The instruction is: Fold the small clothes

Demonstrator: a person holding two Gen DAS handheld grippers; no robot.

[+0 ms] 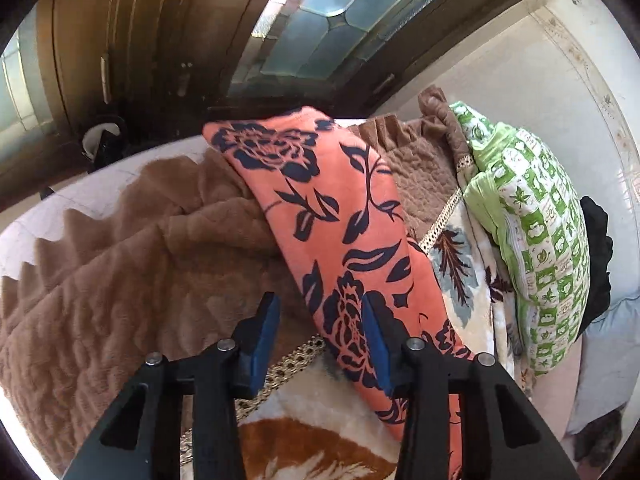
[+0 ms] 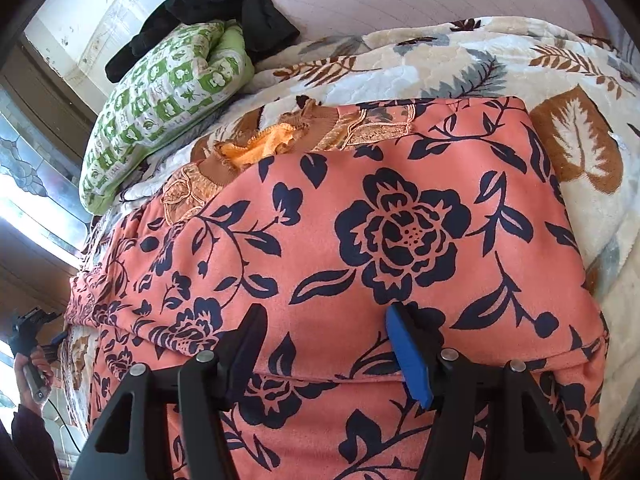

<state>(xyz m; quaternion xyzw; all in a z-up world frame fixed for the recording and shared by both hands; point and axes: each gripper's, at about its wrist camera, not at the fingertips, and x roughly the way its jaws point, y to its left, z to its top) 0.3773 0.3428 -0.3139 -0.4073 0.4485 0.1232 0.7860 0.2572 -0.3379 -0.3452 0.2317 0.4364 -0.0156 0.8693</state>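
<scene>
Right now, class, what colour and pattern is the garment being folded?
The garment is coral-orange with dark navy roses and leaves, clearest in the right wrist view.

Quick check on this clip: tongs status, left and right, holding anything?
Left tongs: open, holding nothing; the orange flowered cloth lies just ahead.
Right tongs: open, holding nothing, just over the same cloth.

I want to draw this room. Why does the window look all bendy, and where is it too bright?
Left wrist view: the fisheye lens curves the window into an arc. Right wrist view: window glare whitens the left edge, while the orange cloth stays evenly lit and sharp.
</scene>
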